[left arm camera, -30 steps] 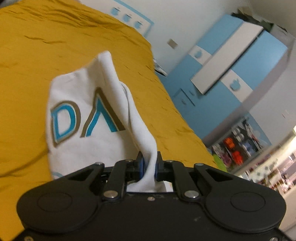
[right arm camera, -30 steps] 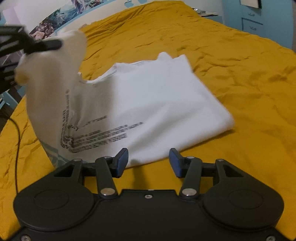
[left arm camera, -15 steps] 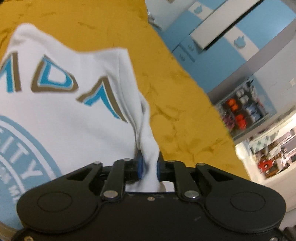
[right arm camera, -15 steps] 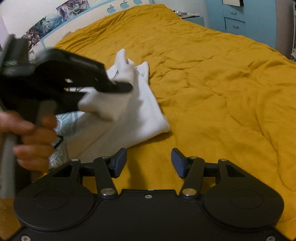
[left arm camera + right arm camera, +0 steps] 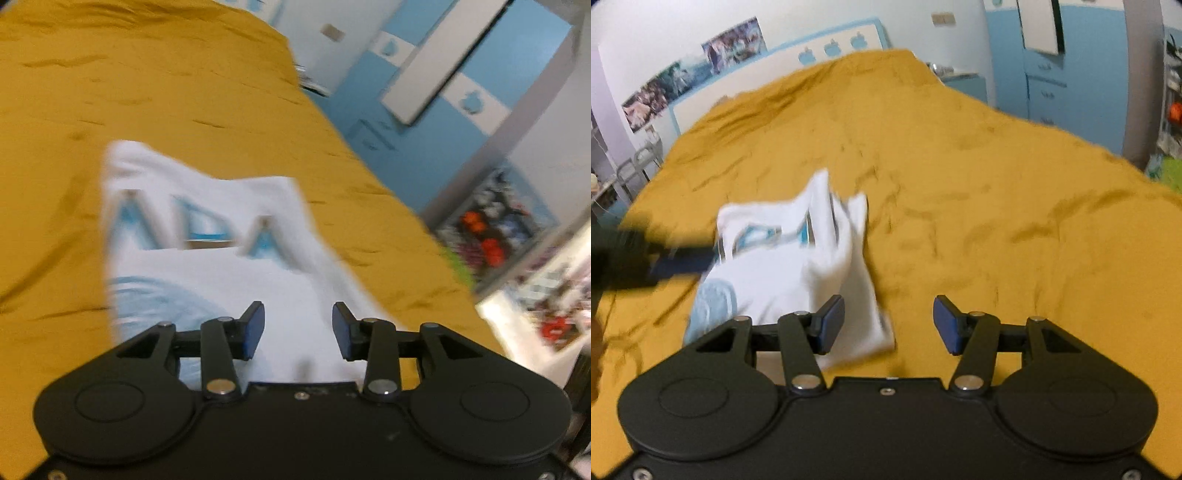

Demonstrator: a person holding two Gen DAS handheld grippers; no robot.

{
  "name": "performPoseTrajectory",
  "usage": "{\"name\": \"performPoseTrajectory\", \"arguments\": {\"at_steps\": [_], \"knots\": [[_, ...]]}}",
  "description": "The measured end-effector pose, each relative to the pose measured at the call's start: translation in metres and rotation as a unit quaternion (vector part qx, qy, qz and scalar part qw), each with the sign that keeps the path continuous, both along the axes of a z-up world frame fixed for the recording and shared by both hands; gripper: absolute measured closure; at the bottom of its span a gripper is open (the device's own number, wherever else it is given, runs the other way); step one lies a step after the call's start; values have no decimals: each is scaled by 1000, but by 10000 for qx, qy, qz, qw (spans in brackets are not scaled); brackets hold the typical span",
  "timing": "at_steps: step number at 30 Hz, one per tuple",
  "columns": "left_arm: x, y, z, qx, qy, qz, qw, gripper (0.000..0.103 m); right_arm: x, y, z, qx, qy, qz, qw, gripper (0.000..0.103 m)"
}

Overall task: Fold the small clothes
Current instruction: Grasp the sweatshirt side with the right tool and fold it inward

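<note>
A small white T-shirt point(image 5: 207, 254) with blue and brown lettering lies folded on the yellow bedspread point(image 5: 147, 92). My left gripper point(image 5: 297, 328) is open just above the shirt's near edge and holds nothing. In the right wrist view the shirt point(image 5: 790, 258) lies left of centre, with a ridge of cloth standing up along its far side. My right gripper point(image 5: 888, 323) is open and empty over the shirt's near right corner. The left gripper shows there as a dark blur point(image 5: 635, 258) at the shirt's left edge.
The bedspread point(image 5: 997, 184) stretches wide to the right and far side. A blue and white wardrobe point(image 5: 443, 85) stands past the bed's edge. A headboard and posters point(image 5: 738, 55) line the far wall.
My left gripper has opened and let go of the shirt, which now lies on the bed. The left gripper has drawn back to the left. My right gripper stayed open.
</note>
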State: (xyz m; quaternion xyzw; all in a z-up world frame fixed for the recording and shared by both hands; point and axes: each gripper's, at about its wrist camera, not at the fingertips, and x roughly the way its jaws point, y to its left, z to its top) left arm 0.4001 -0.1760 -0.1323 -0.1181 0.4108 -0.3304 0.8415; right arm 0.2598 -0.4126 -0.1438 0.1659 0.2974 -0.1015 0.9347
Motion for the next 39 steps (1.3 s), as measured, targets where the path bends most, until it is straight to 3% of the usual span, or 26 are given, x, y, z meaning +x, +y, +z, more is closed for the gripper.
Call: {"name": "performPoseTrajectory", "arguments": {"at_steps": [3,8,11,14,18,20,21,22,26,31,35,39], "knots": [[-6,24,-16,314,17,279,9991,64,28,-13,6,70,-278,172,9994,48],[-7,34,-48,376,346,480,9975,64,93,-21,-4,305,-591,788,9947,48],[-9,31,-57,300,322,554,9975,57,131,-21,-15,584,-495,1086,9911,48],[-9,30,-62,118,371,645,9972,51,167,-15,-25,471,-334,1180,9913,49],[-8,25,-64,132,321,664,9972,49,191,-18,-36,643,-104,1220,9904,49],[-9,29,-62,124,283,749,9967,49,199,-19,-43,754,52,1256,9892,58],[-9,29,-61,80,283,842,9960,49,201,-20,-47,829,119,1280,9882,80],[-8,29,-59,54,307,900,9955,49,205,-22,-50,963,164,1362,9859,87],[-3,29,-46,-14,132,1075,9941,49,193,-23,-46,959,-45,1199,9881,92],[9,32,-46,-58,222,1100,9937,48,183,-28,-30,953,-332,990,9900,93],[13,29,-61,122,394,1093,9932,48,199,-35,-65,1026,172,869,9908,91],[20,35,-54,85,282,1206,9923,48,183,-44,-56,1124,2,886,9897,62]]}}
